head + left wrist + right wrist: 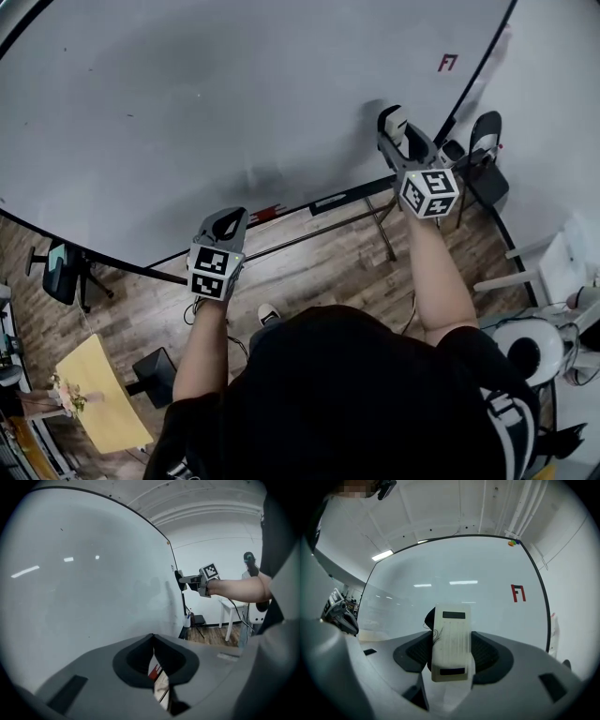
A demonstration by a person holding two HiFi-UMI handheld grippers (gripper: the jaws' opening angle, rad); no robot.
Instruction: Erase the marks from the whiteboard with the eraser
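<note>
A large whiteboard [234, 103] fills the head view, with a small red mark [448, 63] near its right edge. My right gripper [396, 127] is shut on a white eraser [451, 641], whose far end is at the board surface, left of and below the red mark [518, 593]. My left gripper [225, 225] hangs shut and holding nothing near the board's lower frame. In the left gripper view the board [84, 588] curves off to the left, and the right gripper [183, 580] with the eraser is seen against it.
A marker tray [342, 199] runs along the board's lower edge. Beyond the board's right frame stand a black chair [483, 155] and a white table [553, 267]. A small yellow table [98, 394] and another chair [61, 272] stand on the wooden floor at left.
</note>
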